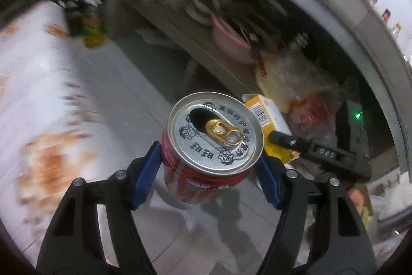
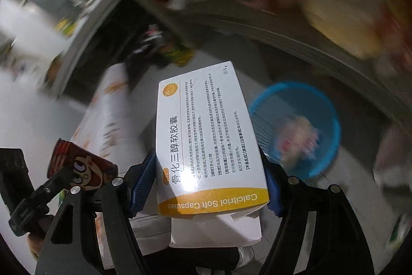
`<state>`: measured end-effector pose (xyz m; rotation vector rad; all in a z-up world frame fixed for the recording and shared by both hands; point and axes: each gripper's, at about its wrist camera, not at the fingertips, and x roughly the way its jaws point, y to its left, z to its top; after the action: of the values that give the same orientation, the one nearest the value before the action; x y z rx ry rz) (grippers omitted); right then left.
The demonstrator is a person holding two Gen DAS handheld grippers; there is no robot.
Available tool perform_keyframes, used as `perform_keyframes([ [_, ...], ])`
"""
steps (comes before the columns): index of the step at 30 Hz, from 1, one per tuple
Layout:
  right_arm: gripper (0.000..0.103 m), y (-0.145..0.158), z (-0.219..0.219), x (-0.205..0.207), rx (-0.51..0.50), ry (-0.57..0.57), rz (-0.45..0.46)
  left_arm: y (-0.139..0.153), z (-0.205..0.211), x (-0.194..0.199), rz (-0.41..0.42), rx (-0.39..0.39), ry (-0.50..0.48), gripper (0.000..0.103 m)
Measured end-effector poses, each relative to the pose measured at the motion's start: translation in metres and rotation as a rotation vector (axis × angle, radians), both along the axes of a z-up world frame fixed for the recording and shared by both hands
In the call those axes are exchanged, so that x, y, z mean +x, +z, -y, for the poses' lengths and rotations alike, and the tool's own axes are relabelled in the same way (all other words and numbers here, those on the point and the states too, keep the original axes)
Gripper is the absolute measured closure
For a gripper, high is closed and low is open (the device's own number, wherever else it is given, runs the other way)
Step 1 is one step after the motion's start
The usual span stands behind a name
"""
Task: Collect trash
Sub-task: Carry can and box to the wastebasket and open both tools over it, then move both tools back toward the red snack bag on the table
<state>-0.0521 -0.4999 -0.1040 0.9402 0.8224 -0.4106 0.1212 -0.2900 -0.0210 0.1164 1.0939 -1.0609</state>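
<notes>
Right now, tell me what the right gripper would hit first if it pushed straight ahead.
Hedged, since the view is blurred: the right gripper, shut on the medicine box, points at grey floor left of the blue basket. Likely the floor first, the basket's rim close alongside.

Left gripper [image 1: 209, 164]: blue pads clamped on an opened red drink can [image 1: 209, 146], gold pull-tab up. Just beyond: yellow-white medicine box [image 1: 267, 117] held by right gripper [image 1: 285, 139]. Background, blurred: shelf with pink basin [image 1: 231, 43].

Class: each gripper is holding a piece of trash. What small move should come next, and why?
Probably carry the right gripper forward over the blue bin and release the medicine box: the bin sits open just ahead, while the left gripper holds the can.
</notes>
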Motion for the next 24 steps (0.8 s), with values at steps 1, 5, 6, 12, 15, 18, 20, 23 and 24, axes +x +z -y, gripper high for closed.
perform_keyframes([
  [1,0.033,-0.011,0.005,-0.003,0.011,-0.022,-0.023,-0.010,0.017,0.001,-0.027,0.025,-0.018,0.037],
  [5,0.032,-0.071,0.029,-0.009,0.099,-0.103,-0.117,-0.053,0.079,0.002,-0.078,0.134,-0.066,0.037],
  [6,0.032,-0.084,0.034,-0.007,0.111,-0.114,-0.129,-0.059,0.089,0.004,-0.083,0.148,-0.070,0.037],
  [12,0.024,-0.142,0.072,0.003,0.128,-0.223,-0.162,-0.084,0.148,0.012,-0.072,0.152,-0.033,0.019],
  [15,0.023,-0.168,0.085,0.002,0.140,-0.272,-0.207,-0.082,0.162,0.018,-0.055,0.130,-0.002,0.019],
  [18,0.023,-0.180,0.085,-0.007,0.158,-0.285,-0.213,-0.077,0.157,0.018,-0.071,0.105,0.000,0.019],
  [20,0.023,-0.182,0.079,-0.014,0.146,-0.280,-0.211,-0.072,0.153,0.015,-0.055,0.095,-0.010,0.019],
  [23,0.023,-0.177,0.070,-0.022,0.126,-0.263,-0.219,-0.064,0.142,0.010,-0.049,0.077,-0.018,0.019],
  [24,0.023,-0.175,0.067,-0.023,0.119,-0.259,-0.218,-0.061,0.136,0.009,-0.050,0.071,-0.014,0.019],
])
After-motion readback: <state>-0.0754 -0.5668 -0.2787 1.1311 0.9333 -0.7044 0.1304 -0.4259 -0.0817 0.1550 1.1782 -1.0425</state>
